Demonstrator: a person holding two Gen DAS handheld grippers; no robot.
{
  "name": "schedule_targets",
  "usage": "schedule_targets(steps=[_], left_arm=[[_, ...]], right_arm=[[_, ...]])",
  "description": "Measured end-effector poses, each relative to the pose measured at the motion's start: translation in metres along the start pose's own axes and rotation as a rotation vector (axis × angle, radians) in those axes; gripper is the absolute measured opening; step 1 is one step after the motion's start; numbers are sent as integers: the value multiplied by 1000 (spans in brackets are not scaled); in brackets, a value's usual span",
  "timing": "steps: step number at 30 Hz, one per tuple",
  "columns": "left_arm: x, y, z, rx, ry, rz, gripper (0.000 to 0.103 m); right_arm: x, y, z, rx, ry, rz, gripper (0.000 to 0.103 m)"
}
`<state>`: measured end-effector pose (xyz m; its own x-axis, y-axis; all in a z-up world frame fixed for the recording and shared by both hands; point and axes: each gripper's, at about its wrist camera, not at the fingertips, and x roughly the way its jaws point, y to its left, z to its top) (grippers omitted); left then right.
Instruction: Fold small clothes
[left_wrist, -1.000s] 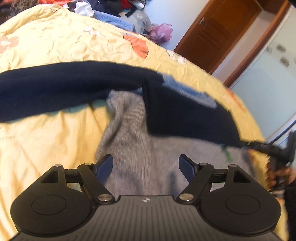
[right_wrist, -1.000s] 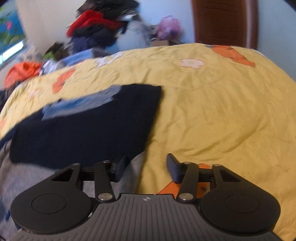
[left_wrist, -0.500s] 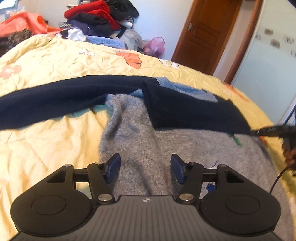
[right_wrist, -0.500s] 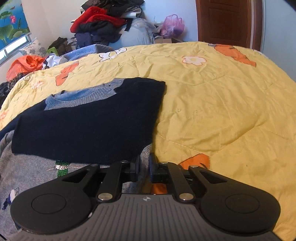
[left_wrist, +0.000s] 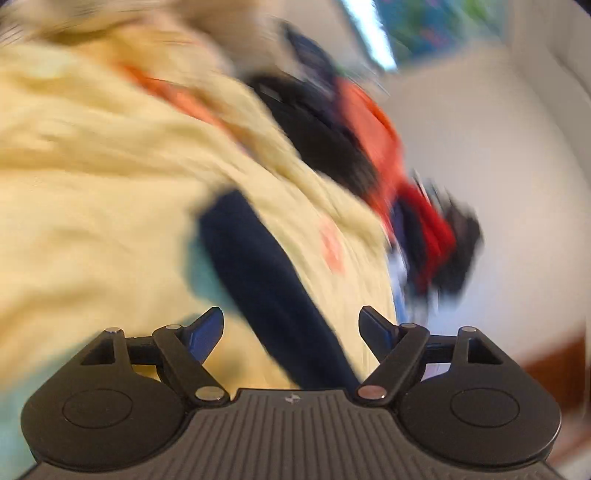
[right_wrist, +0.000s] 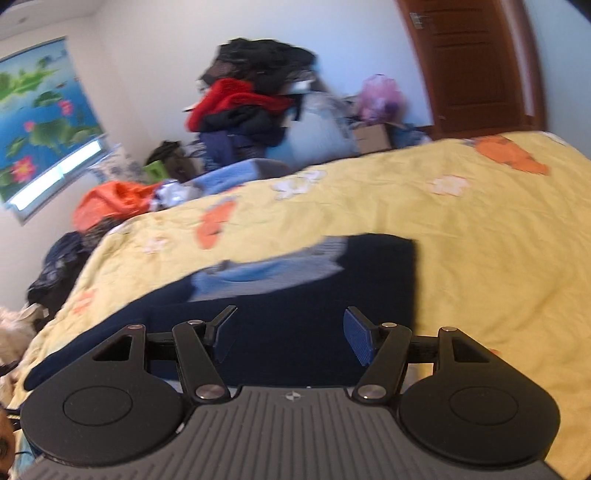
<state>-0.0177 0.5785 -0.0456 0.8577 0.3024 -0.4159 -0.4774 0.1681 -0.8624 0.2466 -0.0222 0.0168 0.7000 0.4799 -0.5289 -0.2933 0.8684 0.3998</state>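
Left wrist view is heavily smeared: the left gripper (left_wrist: 291, 325) has its fingers spread wide with nothing between them, above a dark navy sleeve (left_wrist: 266, 280) running across the yellow quilt (left_wrist: 92, 177); the heap beyond is unreadable. Right wrist view: the right gripper (right_wrist: 290, 334) is likewise spread and empty over the navy sweater (right_wrist: 314, 317), its blurred blue collar (right_wrist: 266, 273) farther up the quilt, its near edge hidden by the gripper body.

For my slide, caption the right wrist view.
Open right gripper above a navy knitted sweater spread on a yellow flowered quilt.
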Motion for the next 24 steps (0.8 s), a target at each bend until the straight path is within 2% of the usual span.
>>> schedule_targets(steps=[3,5,6,7,8,9,10,12,14,18,21,24], left_arm=[[8,15,12,-116,-27,-21,80],[14,14,15,-98,-56,-36,78],[17,12,16,-82,-69,-24,68],[21,12,20,-71,-62,-22,51],[27,11,21,-60,-45,-15,42],[31,12,21,-46,-32,7,26],[36,12,20,-32,-24,37,18],[43,9,17,31,-26,80,9],[41,-5,9,179,-62,117,7],[34,-48,-24,591,-138,163,6],[24,-79,-69,964,-180,140,6],[21,-95,-106,1199,-180,122,6]], right_arm=[[6,28,4,-49,19,41,65],[10,45,5,-71,24,64,65],[12,51,5,-76,28,77,65],[14,57,6,-75,31,91,65],[16,63,6,-72,35,108,65],[20,68,6,-65,39,126,65],[24,75,7,-53,45,147,65],[39,88,12,-2,76,212,65],[65,108,16,55,143,311,65],[130,187,18,69,321,487,65],[171,260,12,36,473,599,65],[201,316,-7,36,617,677,65]])
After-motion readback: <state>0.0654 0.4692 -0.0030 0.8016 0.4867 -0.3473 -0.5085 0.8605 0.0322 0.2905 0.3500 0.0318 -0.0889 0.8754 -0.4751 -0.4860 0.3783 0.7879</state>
